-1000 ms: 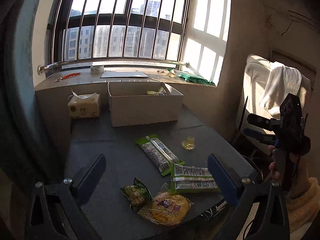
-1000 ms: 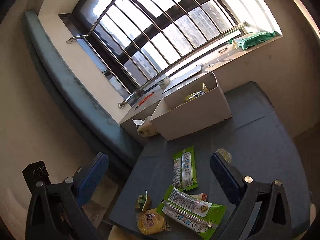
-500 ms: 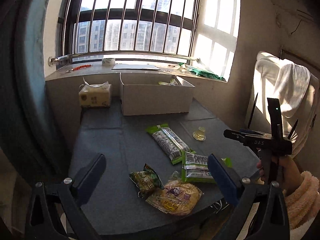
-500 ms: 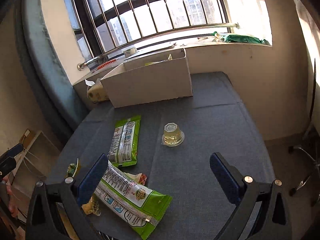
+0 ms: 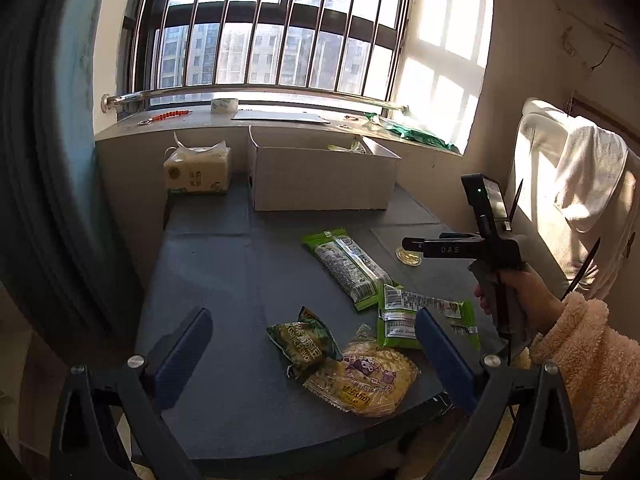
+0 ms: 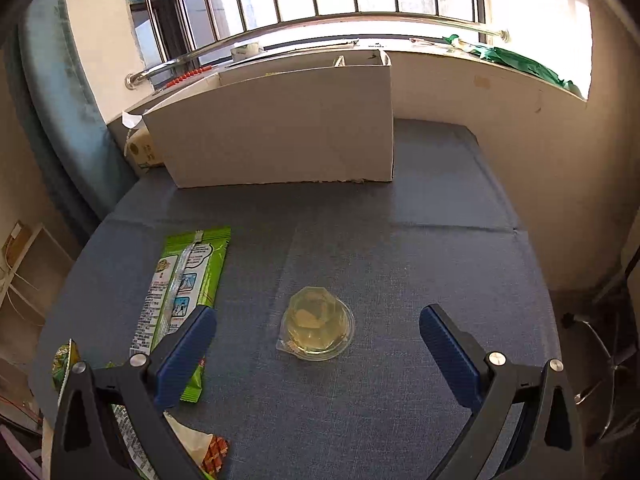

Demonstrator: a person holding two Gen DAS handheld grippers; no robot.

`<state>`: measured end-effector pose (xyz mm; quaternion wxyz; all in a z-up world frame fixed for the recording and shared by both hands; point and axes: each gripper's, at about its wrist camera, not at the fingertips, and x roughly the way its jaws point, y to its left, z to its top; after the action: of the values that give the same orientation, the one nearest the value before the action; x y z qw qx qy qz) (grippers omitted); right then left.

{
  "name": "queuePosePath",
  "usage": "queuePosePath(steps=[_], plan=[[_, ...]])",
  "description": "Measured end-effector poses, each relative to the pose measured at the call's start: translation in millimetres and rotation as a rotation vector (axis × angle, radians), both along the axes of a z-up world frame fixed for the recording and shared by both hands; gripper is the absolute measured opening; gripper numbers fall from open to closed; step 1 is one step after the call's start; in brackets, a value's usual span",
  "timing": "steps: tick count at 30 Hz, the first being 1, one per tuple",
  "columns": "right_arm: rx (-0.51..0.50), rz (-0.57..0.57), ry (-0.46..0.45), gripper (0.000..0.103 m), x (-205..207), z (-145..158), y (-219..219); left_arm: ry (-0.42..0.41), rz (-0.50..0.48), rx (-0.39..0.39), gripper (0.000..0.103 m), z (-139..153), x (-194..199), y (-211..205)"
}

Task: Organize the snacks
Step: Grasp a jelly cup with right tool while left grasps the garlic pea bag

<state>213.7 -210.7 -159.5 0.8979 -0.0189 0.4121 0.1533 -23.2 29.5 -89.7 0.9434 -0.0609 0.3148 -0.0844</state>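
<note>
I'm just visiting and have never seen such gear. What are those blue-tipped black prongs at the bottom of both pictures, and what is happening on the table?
No robot here: a person holds a trigger-operated gripper in each hand, each carrying a camera looking along its two fingers. The left gripper hangs open over a yellow snack bag and a dark green packet; its view also shows the other hand. The right gripper, open and empty, frames a small jelly cup on the grey table. Behind stands a white box, probably for the snacks.
</note>
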Motion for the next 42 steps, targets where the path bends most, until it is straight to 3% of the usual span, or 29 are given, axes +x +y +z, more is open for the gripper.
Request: queuePosePath(steps=[4,5,7,8,9,10,22,35,41,42], plan=[[-0.028,0.002,0.002,0.102,4,-4,5,0.032,-0.001,-0.004,0.103,-7,4,1],[-0.046,0.000,0.001,0.098,5,-6,7,0.037,0.001,-0.002,0.103,-8,4,1],[-0.058,0.021,0.019,0.084,7,-11,10,0.048,0.001,-0.006,0.103,-11,6,1],[-0.066,0.019,0.029,0.057,8,-13,11,0.050,0.000,-0.007,0.103,-11,6,1],[-0.071,0.014,0.036,0.039,9,-15,10,0.050,-0.001,-0.008,0.103,-12,5,1],[-0.066,0.013,0.028,0.036,7,-16,9,0.050,-0.002,-0.006,0.103,-12,5,1],[0.008,0.069,-0.019,0.035,-17,7,5,0.098,-0.017,-0.005,0.103,-25,21,1],[0.184,0.113,-0.143,0.035,-97,60,1,0.401,0.025,0.019,0.103,-83,91,-14],[0.208,0.159,-0.161,0.035,-119,70,3,0.429,0.051,0.010,0.102,-94,95,-20],[0.209,0.157,-0.161,0.035,-121,70,4,0.433,0.047,0.016,0.098,-96,96,-20]])
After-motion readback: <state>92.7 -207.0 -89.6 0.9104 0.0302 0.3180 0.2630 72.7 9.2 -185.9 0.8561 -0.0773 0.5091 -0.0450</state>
